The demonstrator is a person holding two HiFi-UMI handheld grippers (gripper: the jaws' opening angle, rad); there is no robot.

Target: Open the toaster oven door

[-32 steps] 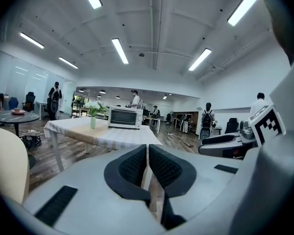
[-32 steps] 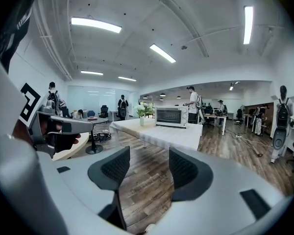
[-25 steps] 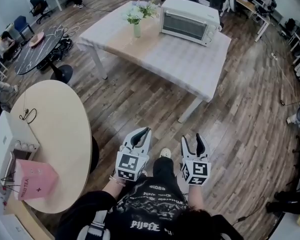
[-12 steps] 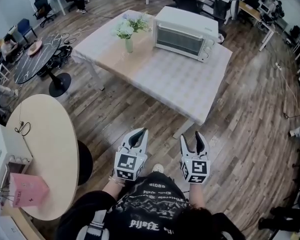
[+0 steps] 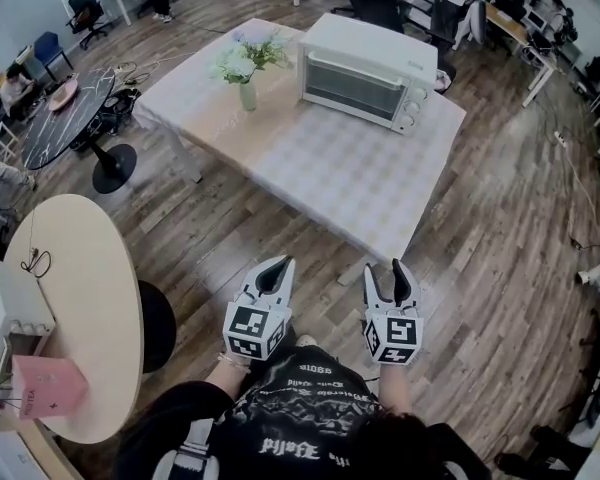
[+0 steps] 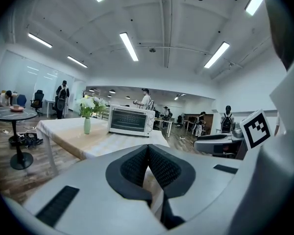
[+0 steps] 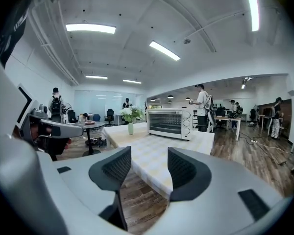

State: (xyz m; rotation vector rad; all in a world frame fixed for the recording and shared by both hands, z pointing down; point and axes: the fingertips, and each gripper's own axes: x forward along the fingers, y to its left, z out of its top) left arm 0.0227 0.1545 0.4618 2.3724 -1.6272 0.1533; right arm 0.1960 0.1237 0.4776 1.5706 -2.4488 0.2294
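The toaster oven [image 5: 368, 68] stands at the far side of the cloth-covered surface [image 5: 340, 183]. Its glass door [image 5: 350, 86] is shut and faces the person, with a column of knobs [image 5: 412, 110] to the door's right and a vase of flowers [image 5: 245, 76] near the oven on its left. Both tongs are held low in front of the person's body, well apart from the surface and the oven, so the door is not yet within reach. The left tongs [image 5: 278, 270] have their pads pressed together on nothing. The right tongs [image 5: 385, 274] stand wide apart with only air between them, and their jaws have just been closing a little. The oven looks like a stiff metal box, probably heavy enough to stay put under a gentle pull, though it might slide on the cloth. The door is most likely hinged along its bottom edge and would swing outward and down. The best hold is probably the middle of the pale strip along the door's top edge, likely a handle but too small to be sure. The pull should follow the door's arc and keep off the glass pane.
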